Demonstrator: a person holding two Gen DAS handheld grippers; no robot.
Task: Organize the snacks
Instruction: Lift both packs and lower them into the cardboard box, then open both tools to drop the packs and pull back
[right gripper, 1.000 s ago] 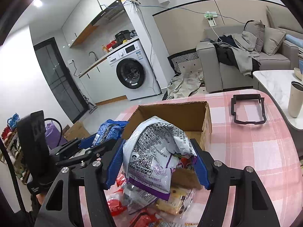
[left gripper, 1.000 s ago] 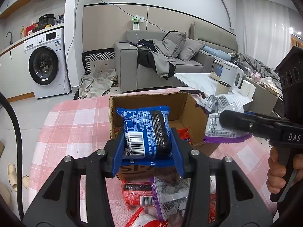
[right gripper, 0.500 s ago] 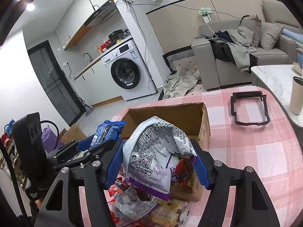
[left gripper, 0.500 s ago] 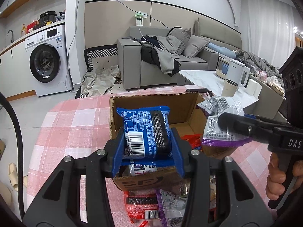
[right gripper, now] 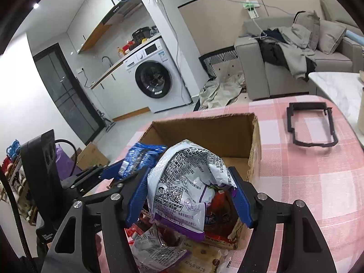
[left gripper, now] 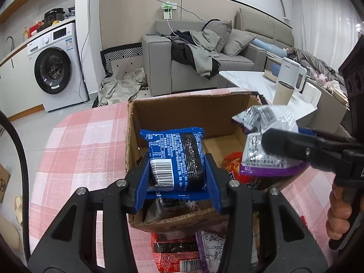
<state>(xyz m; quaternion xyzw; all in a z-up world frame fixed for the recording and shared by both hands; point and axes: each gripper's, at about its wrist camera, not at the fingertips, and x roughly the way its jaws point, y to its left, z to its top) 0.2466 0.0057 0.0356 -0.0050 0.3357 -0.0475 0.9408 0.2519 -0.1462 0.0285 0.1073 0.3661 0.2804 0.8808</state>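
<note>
My left gripper [left gripper: 177, 182] is shut on a blue snack packet [left gripper: 175, 159] and holds it over the near left part of an open cardboard box [left gripper: 191, 111]. My right gripper [right gripper: 188, 195] is shut on a silver and purple snack bag [right gripper: 184, 186] and holds it above the box's [right gripper: 204, 132] near right side. The bag [left gripper: 268, 145] and right gripper [left gripper: 295, 145] show in the left wrist view; the blue packet [right gripper: 138, 154] shows in the right wrist view. A red packet [left gripper: 232, 163] lies inside the box.
The box stands on a pink checked tablecloth [left gripper: 79, 147]. Loose snack packets [left gripper: 179, 252] lie on the table in front of the box. A black rectangular frame [right gripper: 309, 125] lies on the cloth to the right. A cup [left gripper: 282, 93] stands on a side table.
Both grippers have moved forward with their packets, so the box is closer and both packets are now over its opening.
</note>
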